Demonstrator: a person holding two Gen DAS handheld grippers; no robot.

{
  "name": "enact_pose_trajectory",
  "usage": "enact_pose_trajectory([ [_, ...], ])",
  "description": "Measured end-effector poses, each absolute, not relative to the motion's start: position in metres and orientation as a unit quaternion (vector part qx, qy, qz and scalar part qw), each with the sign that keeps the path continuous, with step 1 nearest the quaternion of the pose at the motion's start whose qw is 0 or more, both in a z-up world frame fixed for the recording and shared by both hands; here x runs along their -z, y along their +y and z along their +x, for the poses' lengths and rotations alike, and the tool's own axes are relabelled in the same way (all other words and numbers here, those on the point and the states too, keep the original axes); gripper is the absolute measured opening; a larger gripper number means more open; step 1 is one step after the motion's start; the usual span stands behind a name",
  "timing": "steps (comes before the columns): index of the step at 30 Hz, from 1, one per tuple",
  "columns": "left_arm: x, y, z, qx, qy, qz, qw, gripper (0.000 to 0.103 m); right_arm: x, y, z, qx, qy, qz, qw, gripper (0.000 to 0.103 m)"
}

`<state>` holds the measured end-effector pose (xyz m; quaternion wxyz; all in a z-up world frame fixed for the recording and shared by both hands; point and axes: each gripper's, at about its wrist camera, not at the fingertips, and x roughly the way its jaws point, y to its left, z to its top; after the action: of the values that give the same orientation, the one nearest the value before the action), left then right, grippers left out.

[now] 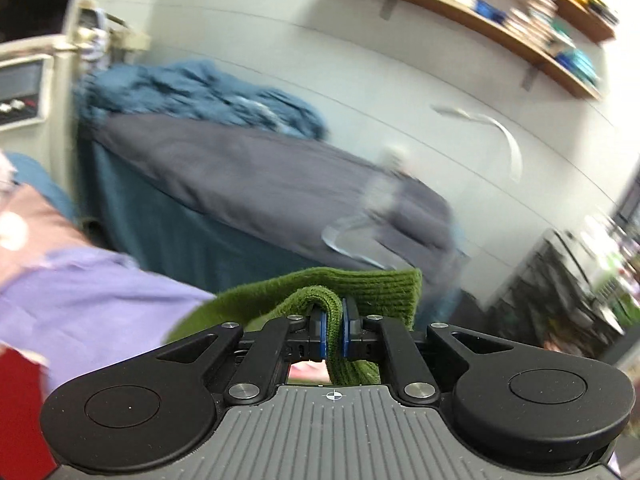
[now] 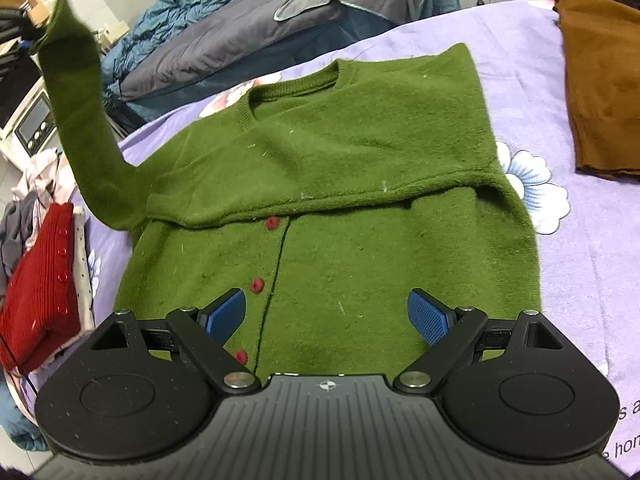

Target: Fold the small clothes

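Note:
A green knitted cardigan [image 2: 340, 184] with red buttons lies flat on the lilac flowered sheet [image 2: 580, 264], one sleeve folded across its chest. Its other sleeve [image 2: 80, 120] rises off the left side, lifted high by the cuff. In the left wrist view my left gripper [image 1: 334, 334] is shut on that green ribbed cuff [image 1: 360, 288], which bunches between the blue pads. My right gripper [image 2: 326, 316] hovers over the cardigan's lower front, open, with nothing between its blue pads [image 2: 428, 318].
A brown folded garment [image 2: 600, 92] lies at the sheet's far right. A red knit [image 2: 40, 300] sits folded on a pile at the left edge. Beyond is another bed with grey cover [image 2: 240, 36] and blue bedding; wall shelves [image 1: 520, 28] hang above it.

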<state>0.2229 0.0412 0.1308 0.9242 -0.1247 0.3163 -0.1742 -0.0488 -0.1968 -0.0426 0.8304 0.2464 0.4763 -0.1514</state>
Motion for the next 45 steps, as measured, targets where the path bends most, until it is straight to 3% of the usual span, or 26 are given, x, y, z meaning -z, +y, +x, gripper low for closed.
enact_pose_trajectory([
  [9, -0.048, -0.093, 0.195, 0.234, 0.404, -0.145, 0.873, 0.050, 0.038, -0.227, -0.079, 0.196, 0.465, 0.273, 0.819, 0.090],
  [15, 0.020, -0.134, 0.185, 0.229, 0.484, -0.110, 0.838, 0.055, 0.044, -0.244, -0.094, 0.221, 0.464, 0.302, 0.803, 0.090],
  [17, 0.040, -0.139, 0.185, 0.236, 0.512, -0.093, 0.820, 0.078, 0.046, -0.248, -0.095, 0.225, 0.463, 0.310, 0.799, 0.090],
  [19, 0.056, -0.140, 0.181, 0.242, 0.536, -0.064, 0.806, 0.089, 0.047, -0.253, -0.093, 0.228, 0.462, 0.314, 0.798, 0.090],
  [20, 0.061, -0.138, 0.178, 0.244, 0.539, -0.051, 0.804, 0.102, 0.047, -0.255, -0.091, 0.229, 0.460, 0.314, 0.798, 0.090],
  [21, 0.064, -0.136, 0.174, 0.245, 0.539, -0.035, 0.805, 0.103, 0.048, -0.258, -0.088, 0.228, 0.459, 0.315, 0.799, 0.090],
  [30, 0.058, -0.070, 0.128, 0.216, 0.502, 0.018, 0.837, 0.103, 0.057, -0.285, -0.039, 0.189, 0.422, 0.370, 0.806, 0.090],
  [37, 0.069, -0.004, 0.103, 0.161, 0.531, -0.008, 0.832, 0.103, 0.085, -0.293, -0.006, 0.184, 0.417, 0.424, 0.782, 0.078],
  [45, 0.076, 0.030, 0.085, 0.129, 0.539, 0.005, 0.833, 0.103, 0.096, -0.303, 0.013, 0.194, 0.400, 0.419, 0.792, 0.074],
])
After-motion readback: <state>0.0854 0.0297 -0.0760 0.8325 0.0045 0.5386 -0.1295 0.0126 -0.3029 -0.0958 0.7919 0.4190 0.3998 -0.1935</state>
